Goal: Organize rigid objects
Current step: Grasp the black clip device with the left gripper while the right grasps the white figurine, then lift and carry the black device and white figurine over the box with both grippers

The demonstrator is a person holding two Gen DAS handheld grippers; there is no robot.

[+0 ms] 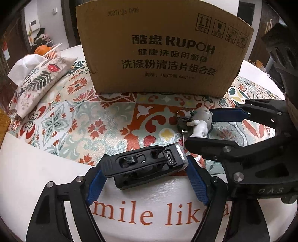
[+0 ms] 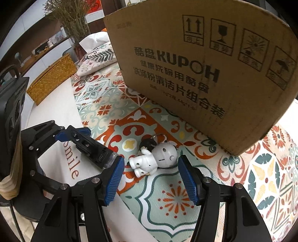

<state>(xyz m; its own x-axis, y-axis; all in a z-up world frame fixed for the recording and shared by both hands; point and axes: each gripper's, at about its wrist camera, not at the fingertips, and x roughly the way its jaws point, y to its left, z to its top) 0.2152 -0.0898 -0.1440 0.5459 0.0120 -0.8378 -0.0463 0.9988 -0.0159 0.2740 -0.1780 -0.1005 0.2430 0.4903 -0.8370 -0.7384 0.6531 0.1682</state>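
Across the tabletop (image 1: 28,167) under my two tools lies a white leather-look cover printed with bright orange, teal and yellow tile patterns, and along its plain white edge I can read "mile lik" in orange serif letters. Behind it stands a tall brown cardboard box (image 1: 162,46), matte and slightly curved by the lens, printed "KUPOH" with Chinese characters, four handling symbols in its upper corner, and a faint stamped date code near its top that I cannot read surely. To the left of the box rests a soft fabric tissue pouch (image 1: 39,78) with leaf and mushroom prints, and a woven yellow basket (image 2: 52,78) sits by the table's edge with dried stems (image 2: 69,16) in a vase beyond it. My left gripper (image 1: 147,180) has its blue ribbed pads on either side of a small black rectangular device (image 1: 147,165) with a USB-C port in its end; the pads look to be at its ends, though I cannot tell if they press. My right gripper (image 2: 150,178) stands open, its pads apart on either side of a glossy white robot figurine (image 2: 156,158) lying on its back on the tiles, black keyring part at its head, not touching it.
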